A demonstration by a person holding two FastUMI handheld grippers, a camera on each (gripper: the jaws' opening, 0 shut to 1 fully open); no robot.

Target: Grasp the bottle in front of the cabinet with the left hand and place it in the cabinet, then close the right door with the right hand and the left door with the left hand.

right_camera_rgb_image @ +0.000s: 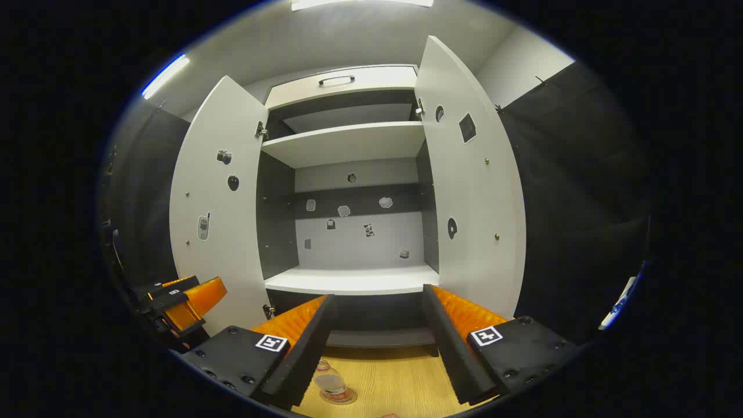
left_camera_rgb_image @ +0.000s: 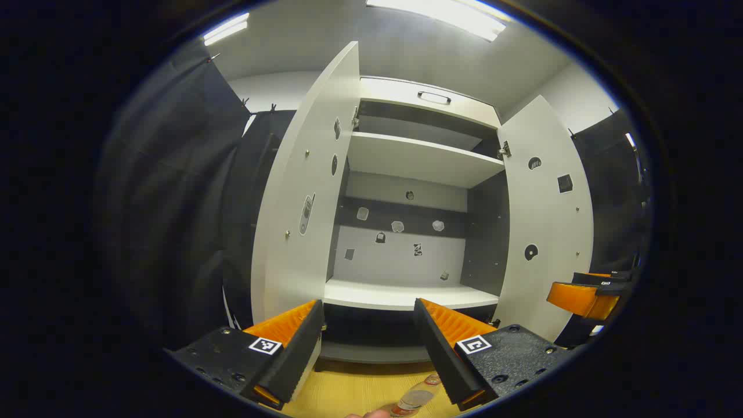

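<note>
My left tongs [left_camera_rgb_image: 368,348] are spread wide with nothing between them, hovering above the wooden bench [left_camera_rgb_image: 354,392], and the bottle [left_camera_rgb_image: 415,399] stands on that bench just under and beside their right finger. My right tongs [right_camera_rgb_image: 377,348] are spread wide too and grip nothing, with the bottle [right_camera_rgb_image: 332,386] below their left finger. Beyond them the cabinet [right_camera_rgb_image: 348,174] stands with left door [right_camera_rgb_image: 217,215] and right door [right_camera_rgb_image: 476,186] swung open, its shelves bare apart from small stickers on the back wall.
</note>
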